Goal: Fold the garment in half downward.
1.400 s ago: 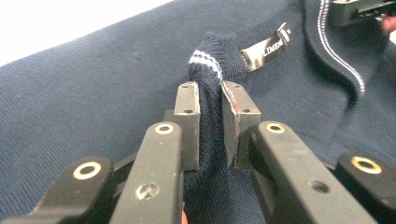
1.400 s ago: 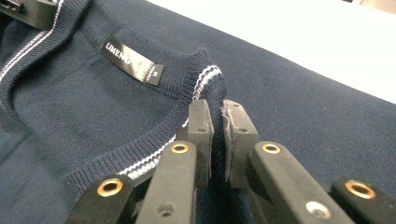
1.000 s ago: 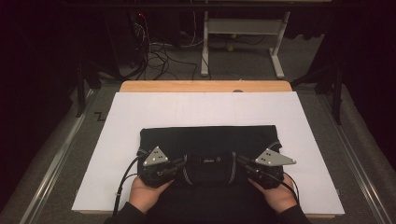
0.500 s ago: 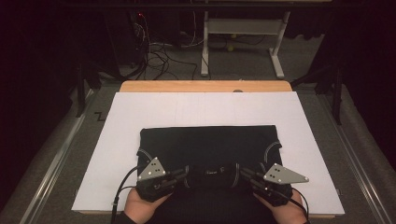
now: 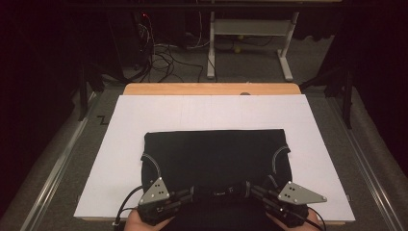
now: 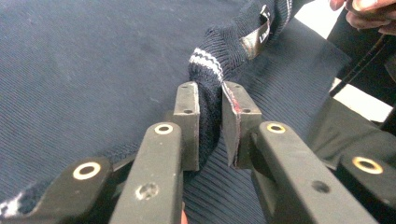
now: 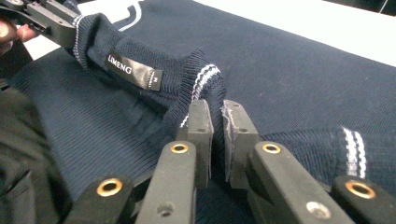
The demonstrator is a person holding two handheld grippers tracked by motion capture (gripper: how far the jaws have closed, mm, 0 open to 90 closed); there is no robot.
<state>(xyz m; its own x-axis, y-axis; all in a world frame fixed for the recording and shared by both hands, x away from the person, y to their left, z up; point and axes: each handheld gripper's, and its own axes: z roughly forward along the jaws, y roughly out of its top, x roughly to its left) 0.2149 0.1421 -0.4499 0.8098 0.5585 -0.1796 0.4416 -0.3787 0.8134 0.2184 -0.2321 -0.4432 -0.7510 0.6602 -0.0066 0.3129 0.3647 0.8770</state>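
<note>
Where the white sheet (image 5: 144,144) covers the wooden desk (image 5: 211,89), a dark navy knit sweater (image 5: 214,154) lies folded flat in the lower centre of the high view, its near edge at the bottom of the frame. Fabric: fine ribbed knit, white double stripes at the collar rib and the sleeve edges. Collar (image 7: 205,74) raised off the body of the garment between the two grippers.

Left gripper (image 6: 211,100), lower left of the high view: jaws closed on the collar rib, knit bunched between the pads. Right gripper (image 7: 215,114), lower right of the high view: jaws closed on the collar rib just below the white stripes.

Neck label (image 7: 134,71), dark woven tab sewn inside the collar, upper left of the right gripper view: reads "LIMENG"; small size mark beside it too blurred to read. Same label seen edge-on at the top of the left gripper view.

Surroundings: grey carpeted floor (image 5: 48,173) around the desk; tangle of cables (image 5: 163,57) and a white metal frame (image 5: 250,33) beyond the far edge. Person's hand (image 5: 144,222) under the left gripper at the bottom edge.
</note>
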